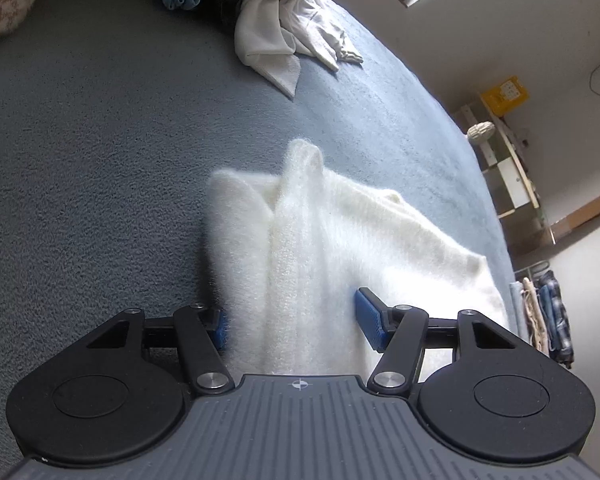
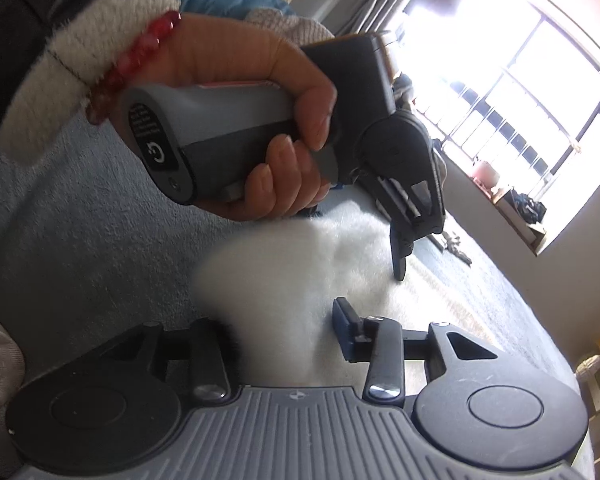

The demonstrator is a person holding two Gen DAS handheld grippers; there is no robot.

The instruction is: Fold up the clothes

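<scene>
A fluffy white sweater [image 1: 320, 240] lies partly folded on the blue-grey bed cover [image 1: 100, 160], a sleeve laid lengthwise over its body. My left gripper [image 1: 296, 324] straddles the near end of that folded strip. Its blue pads [image 1: 369, 320] stand apart, the right pad's inner face bare and the left pad half buried in the fluff. In the right wrist view a hand holds the left gripper [image 2: 399, 268], tips down on the sweater [image 2: 300, 264]. My right gripper [image 2: 284, 332] sits at the sweater's near edge, open. Its left finger is hidden behind the fluff.
A pile of unfolded clothes, with a white garment [image 1: 284, 36] on top, lies at the far side of the bed. Shelving [image 1: 508, 168] and hanging clothes [image 1: 548, 312] stand past the bed's right edge. A bright window [image 2: 520, 80] is beyond the bed.
</scene>
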